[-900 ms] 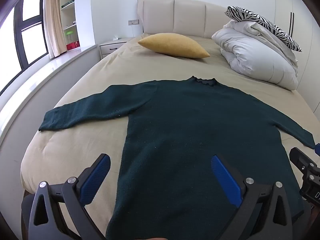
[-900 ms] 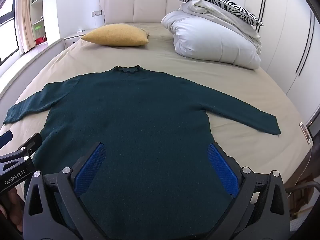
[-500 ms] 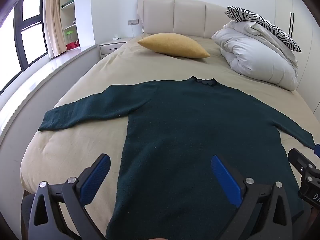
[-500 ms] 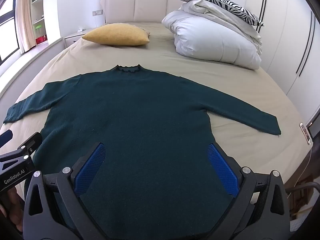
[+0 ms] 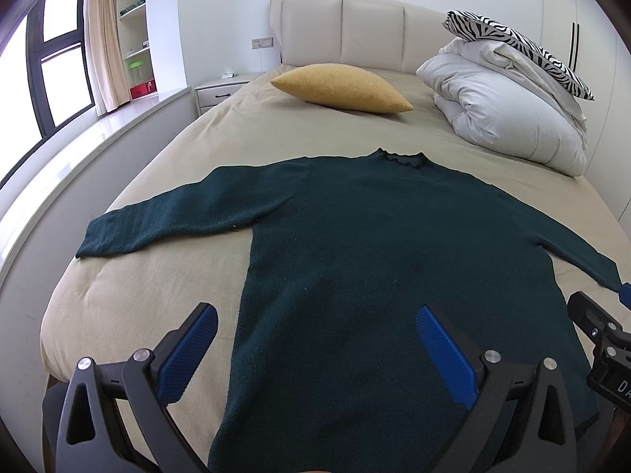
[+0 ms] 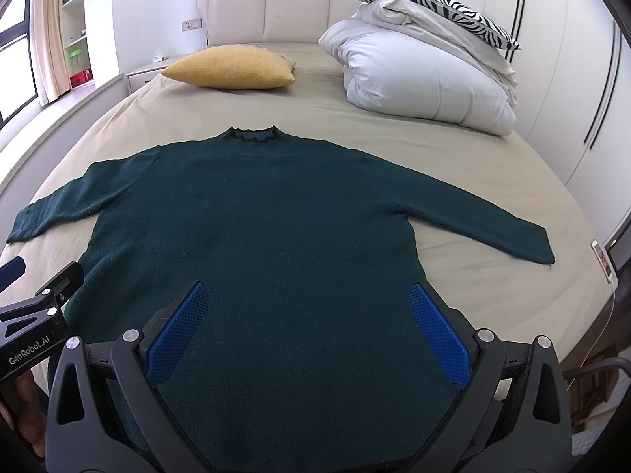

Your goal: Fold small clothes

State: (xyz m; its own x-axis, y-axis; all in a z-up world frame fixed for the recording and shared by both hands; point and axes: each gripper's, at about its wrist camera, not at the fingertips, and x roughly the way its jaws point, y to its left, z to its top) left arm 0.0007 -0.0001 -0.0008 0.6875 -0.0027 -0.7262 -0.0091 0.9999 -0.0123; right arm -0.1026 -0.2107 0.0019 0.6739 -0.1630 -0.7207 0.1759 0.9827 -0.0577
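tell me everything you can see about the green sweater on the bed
The sweater is dark green, a soft fuzzy knit with long sleeves and a small ruffled collar edged darker. It lies flat and unfolded on the beige bed, collar toward the headboard, both sleeves spread out to the sides, hem nearest the cameras. Only the bed touches it: both grippers hover open above its lower part, holding nothing. The yellow pillow and white duvet lie apart from it.

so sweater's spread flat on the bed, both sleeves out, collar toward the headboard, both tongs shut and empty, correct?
One thing is off: the tongs are open, not shut. The left wrist view shows the left tongs spread wide above the sweater, and the right wrist view shows the right tongs the same. The rest holds: flat on the bed, sleeves out, collar toward the headboard, nothing held.
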